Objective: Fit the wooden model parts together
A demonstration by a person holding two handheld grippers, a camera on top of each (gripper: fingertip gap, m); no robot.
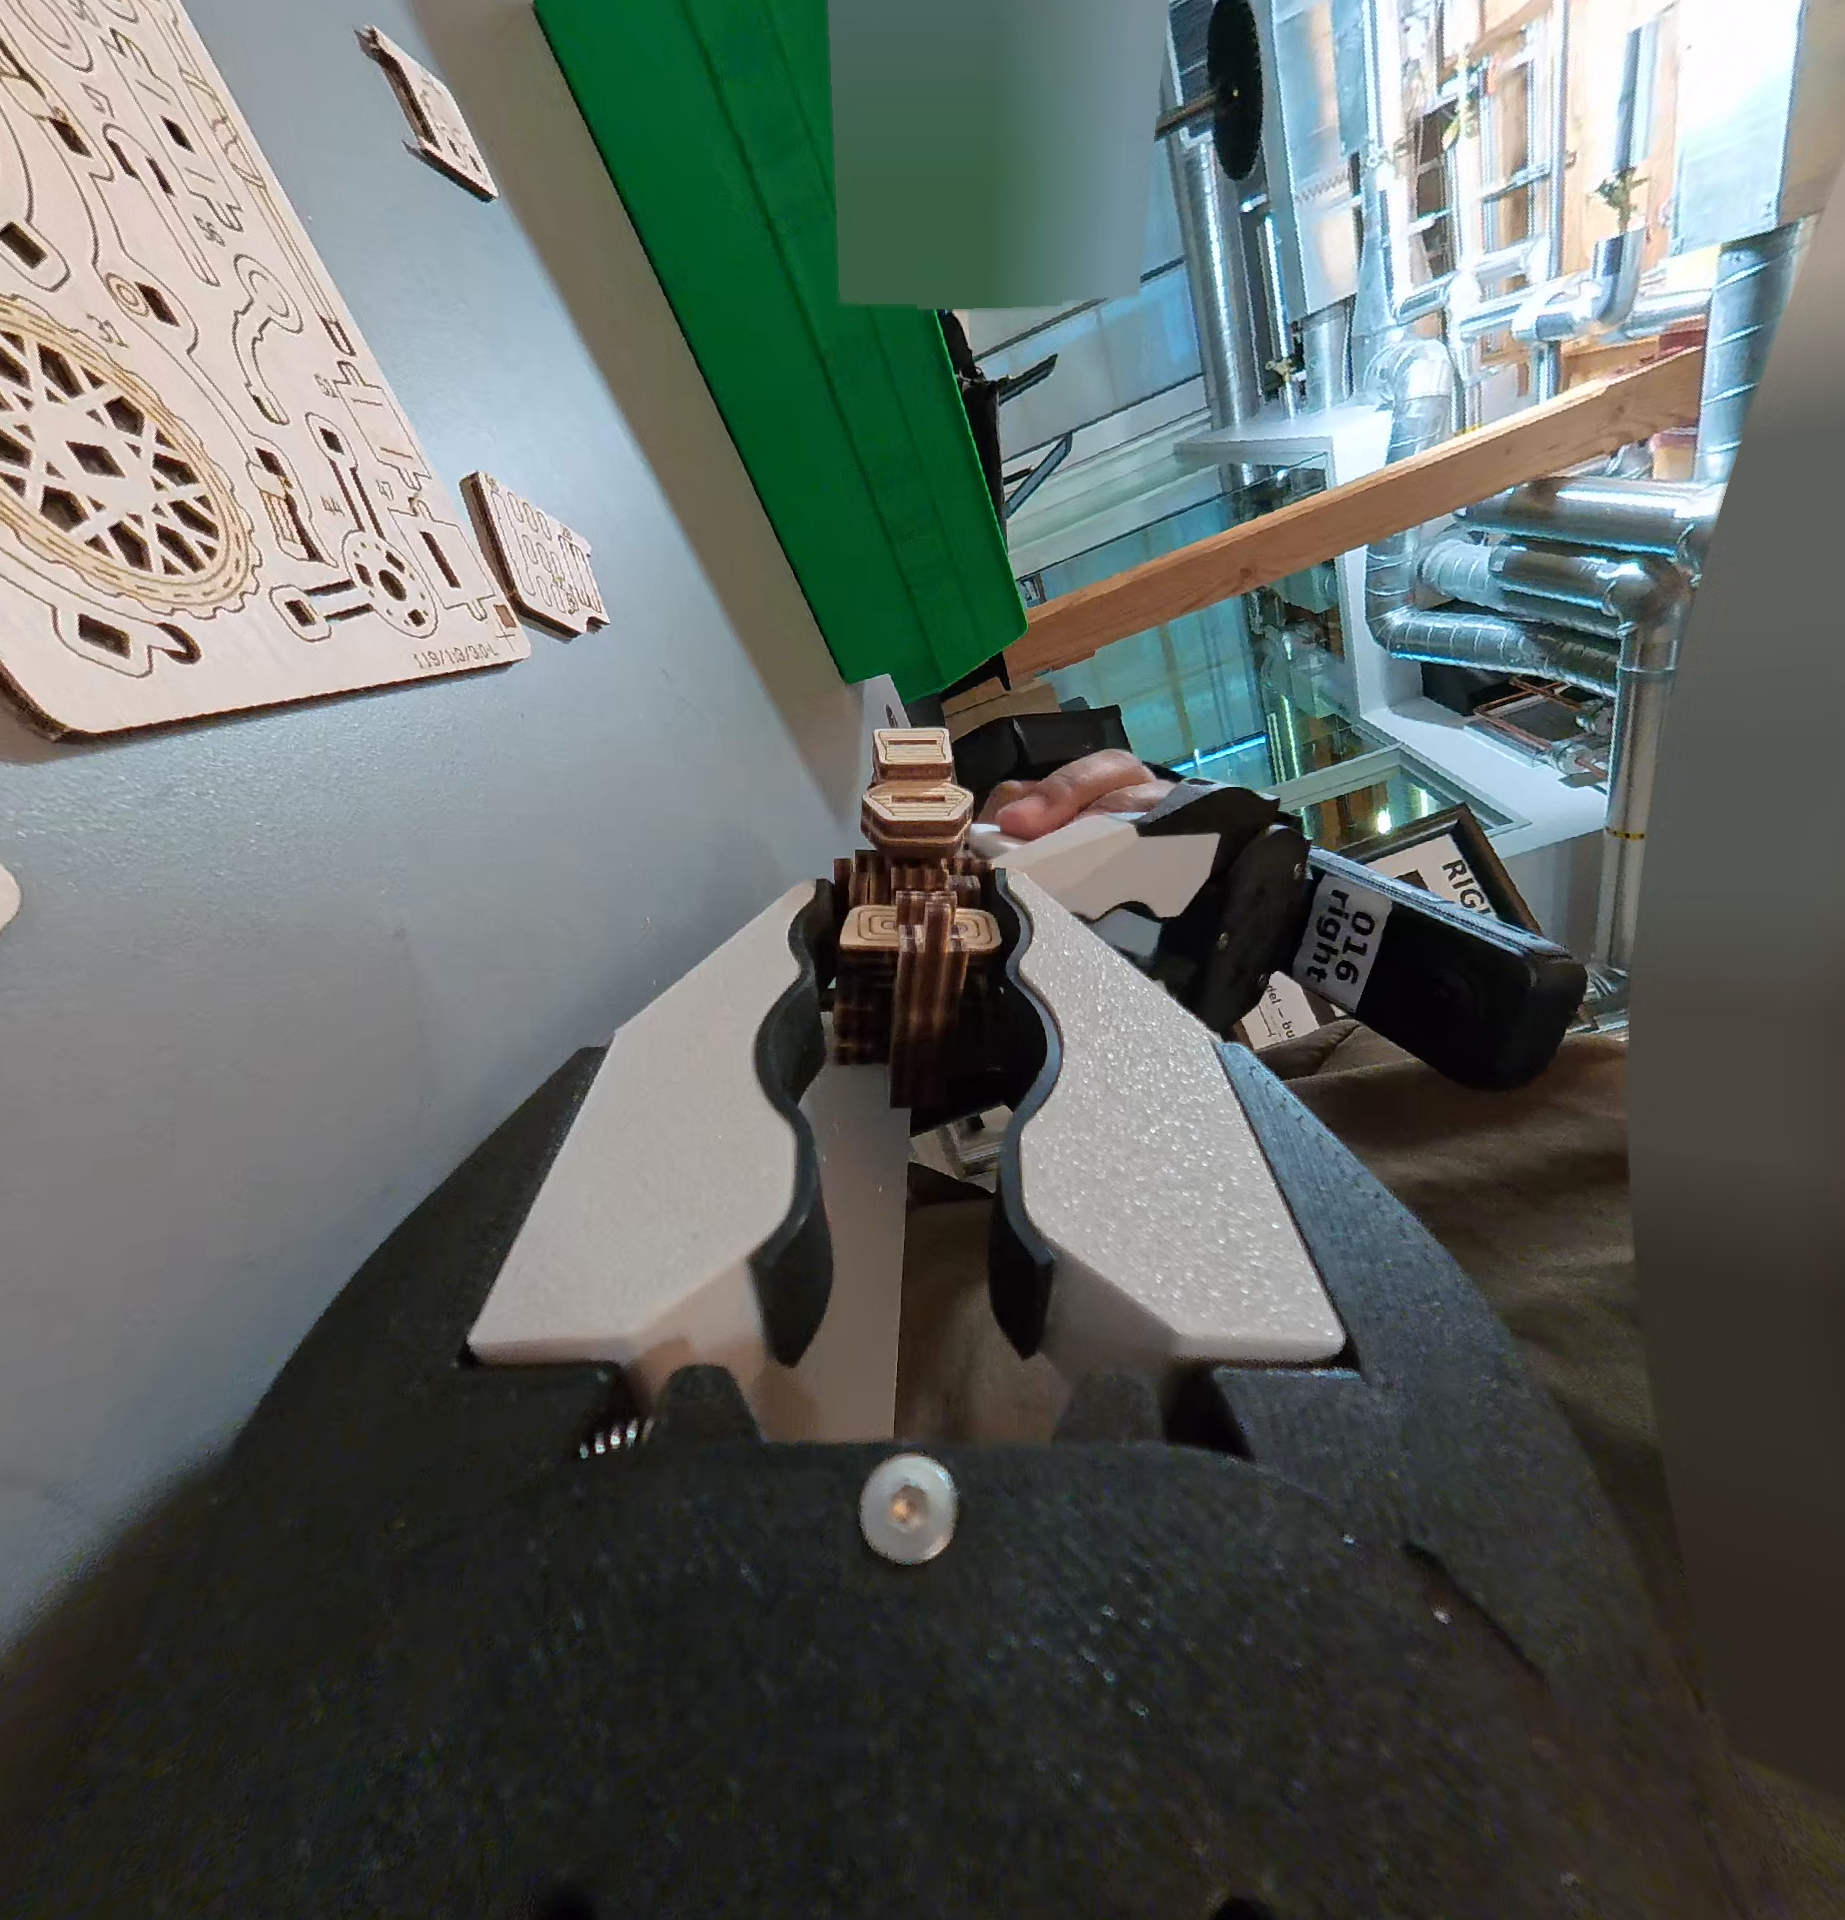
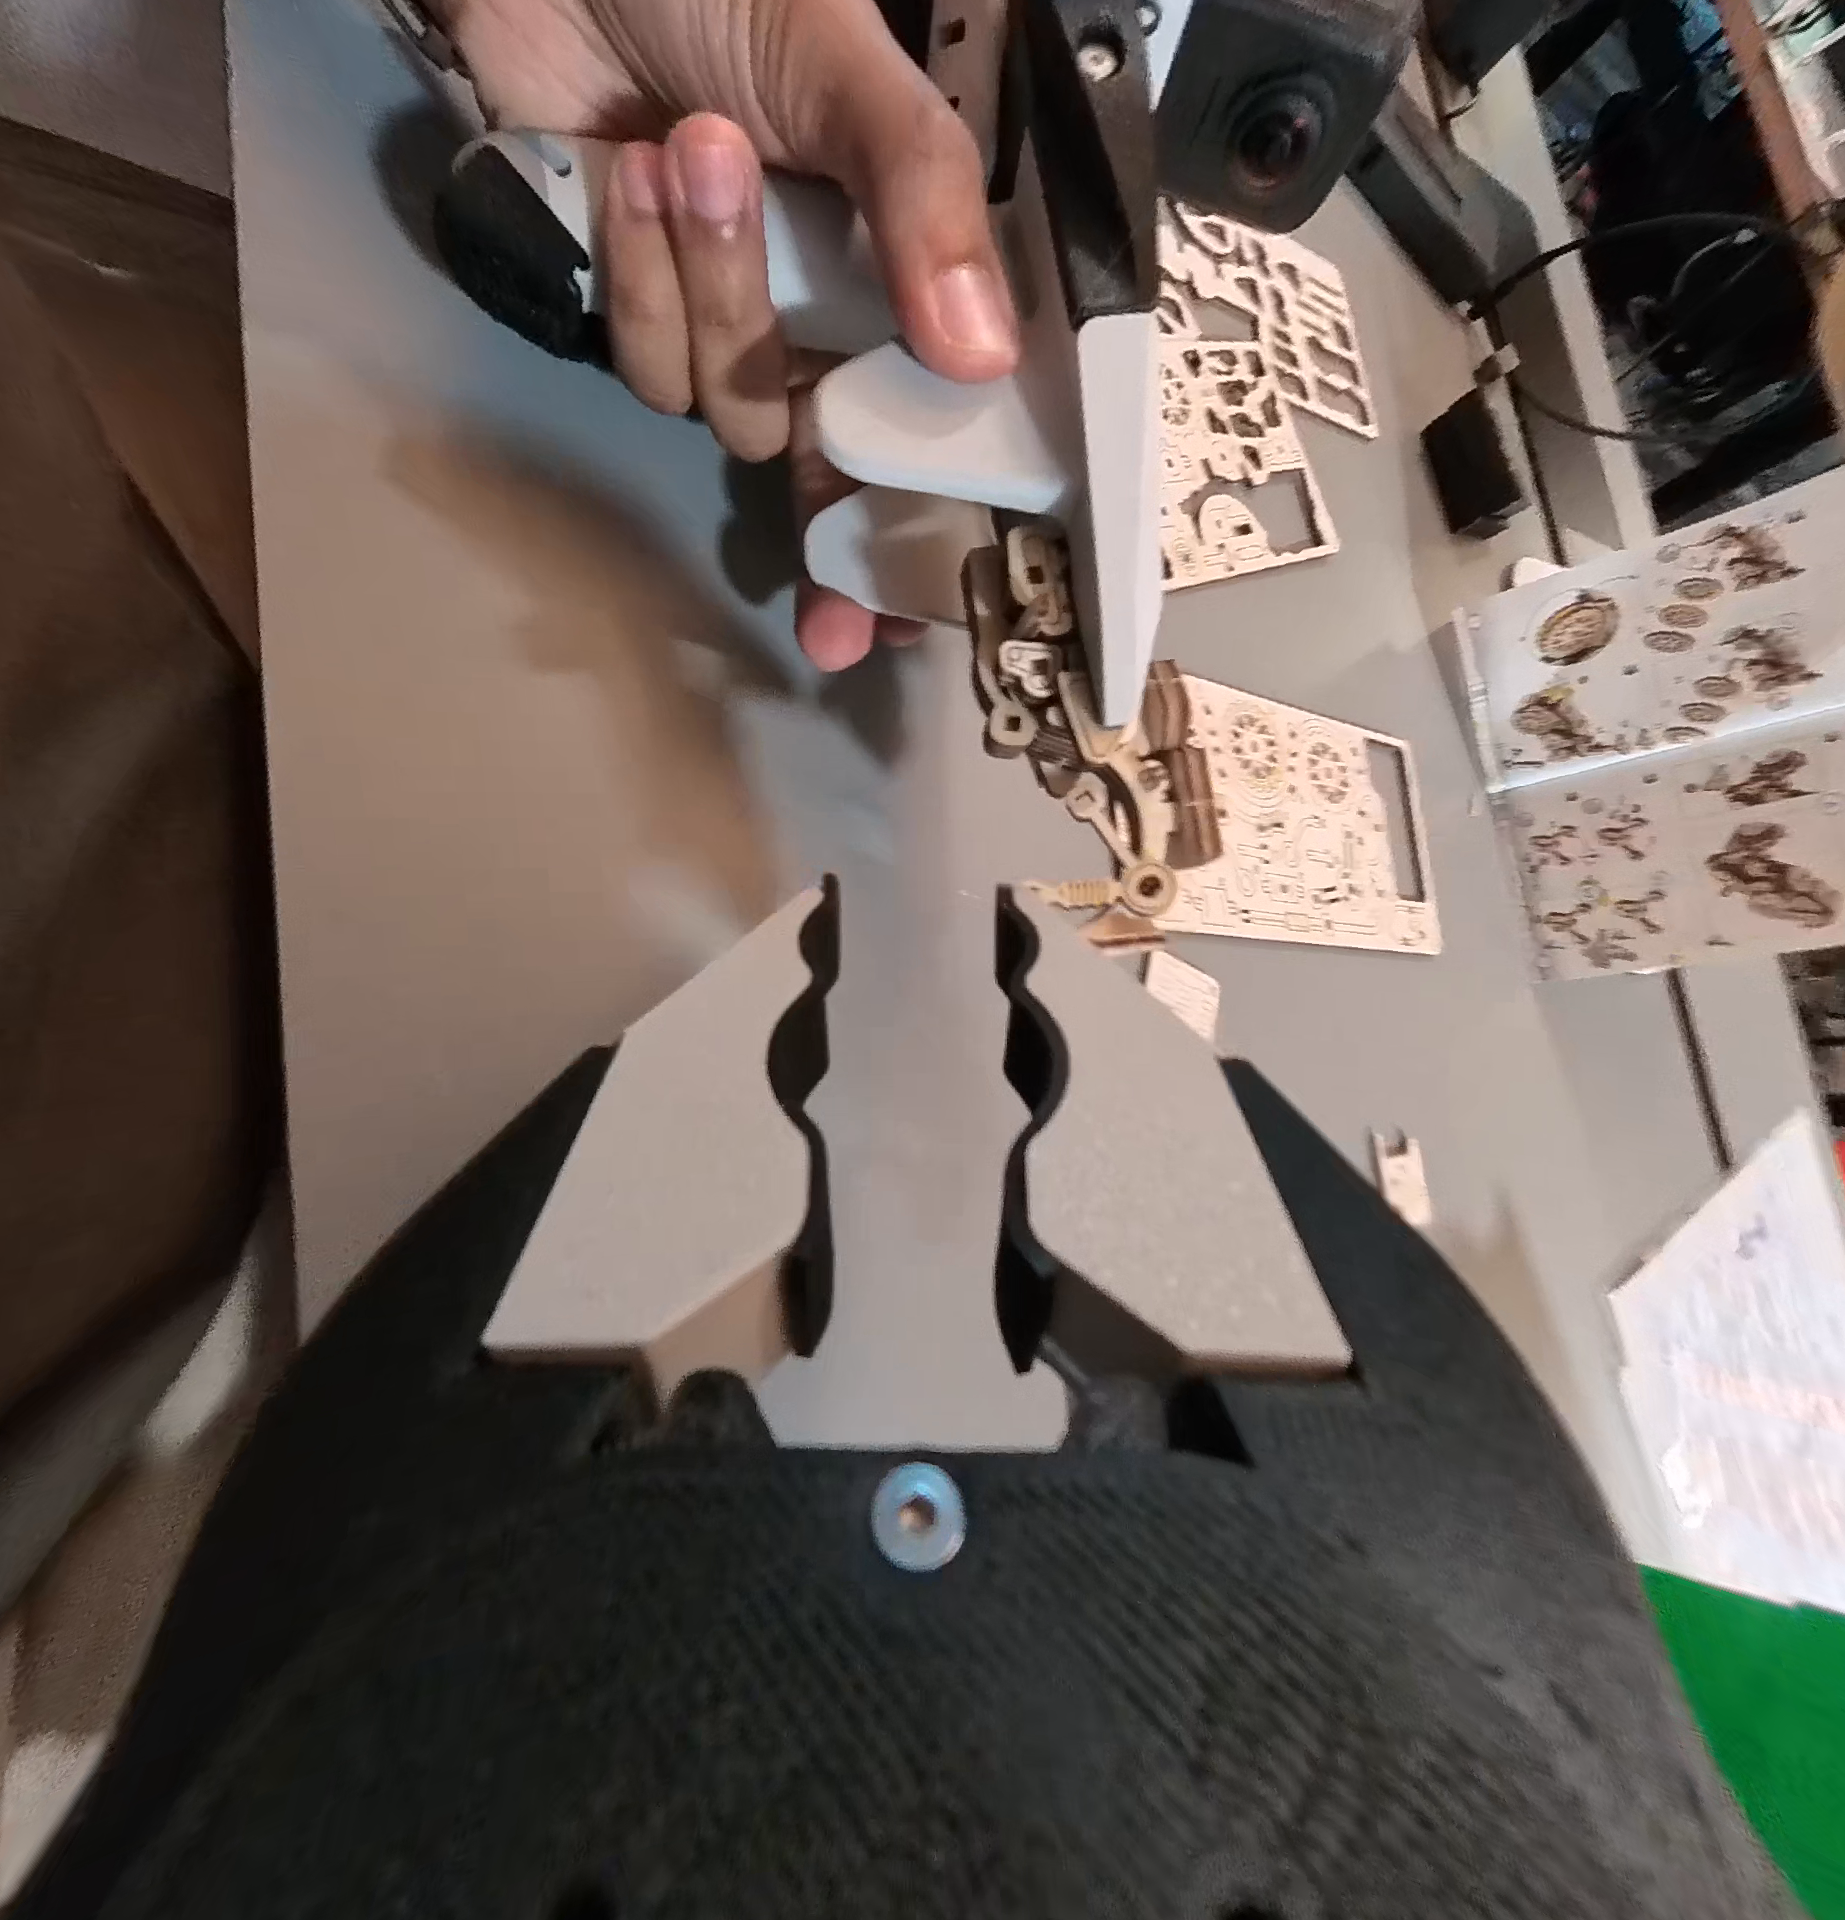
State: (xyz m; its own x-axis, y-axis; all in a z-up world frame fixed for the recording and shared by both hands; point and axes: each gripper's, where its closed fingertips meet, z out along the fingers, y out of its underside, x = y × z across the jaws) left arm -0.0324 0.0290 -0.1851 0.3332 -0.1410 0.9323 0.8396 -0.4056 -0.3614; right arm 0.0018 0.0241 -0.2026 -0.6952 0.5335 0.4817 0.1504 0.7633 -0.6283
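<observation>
My left gripper (image 1: pixel 913 935) is shut on a partly built wooden model (image 1: pixel 902 966) made of stacked dark-edged plywood layers and holds it off the table. In the right wrist view the model (image 2: pixel 1043 675) hangs from the left gripper's grey finger (image 2: pixel 1110 520), which a hand holds, with a round-holed end (image 2: pixel 1149 886) lowest. My right gripper (image 2: pixel 913 899) is open and empty, just left of and below that end. A thin wooden pin (image 2: pixel 1076 890) lies right beside its right fingertip. The right gripper (image 1: pixel 991 840) also shows just behind the model in the left wrist view.
Laser-cut plywood sheets lie on the grey table (image 2: pixel 502 675): one large (image 1: pixel 118 416), two more (image 2: pixel 1313 831) (image 2: pixel 1261 312). Loose small parts (image 1: pixel 539 551) (image 1: pixel 440 114) (image 2: pixel 1401 1174), a printed box (image 2: pixel 1676 748), a paper booklet (image 2: pixel 1749 1403) and a green bin (image 1: pixel 793 312) surround them. Left tips to right tips: about 4 centimetres.
</observation>
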